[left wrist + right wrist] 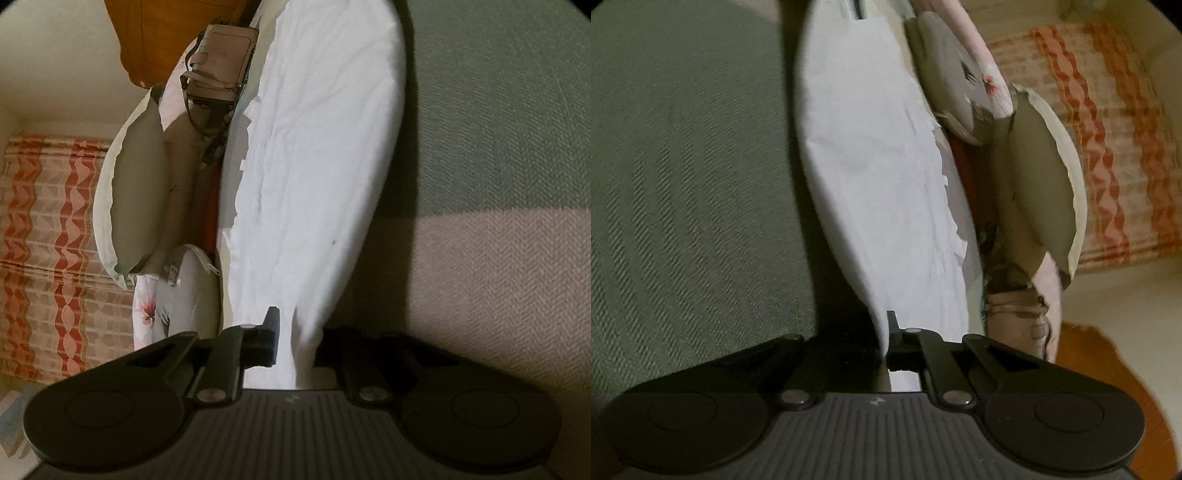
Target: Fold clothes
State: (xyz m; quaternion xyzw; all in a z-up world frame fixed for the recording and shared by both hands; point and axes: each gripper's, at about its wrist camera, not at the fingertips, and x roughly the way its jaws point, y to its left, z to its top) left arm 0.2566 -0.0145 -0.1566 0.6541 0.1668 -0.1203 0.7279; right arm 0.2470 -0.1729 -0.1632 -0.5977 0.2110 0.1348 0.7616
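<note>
A white garment (pixel 314 166) hangs stretched lengthwise, away from the lens, above a woven bedspread (pixel 498 147). My left gripper (pixel 297 334) is shut on its near edge, and the cloth bunches between the black fingers (pixel 272 328). In the right wrist view the same white garment (pixel 879 177) runs from the top of the frame down into my right gripper (pixel 884 341), which is also shut on it. One of its fingers (pixel 894 332) shows against the cloth, while the other is lost in shadow. The garment has creases and a ragged, folded side edge.
The green and beige herringbone bedspread (pixel 683 184) fills one side of each view. Beside the garment lie a grey-green pillow (pixel 136 192), floral fabric (pixel 151 310) and a beige strapped bag (pixel 221 62). An orange-patterned fabric (pixel 48 258) and brown wood (pixel 1108 369) lie beyond.
</note>
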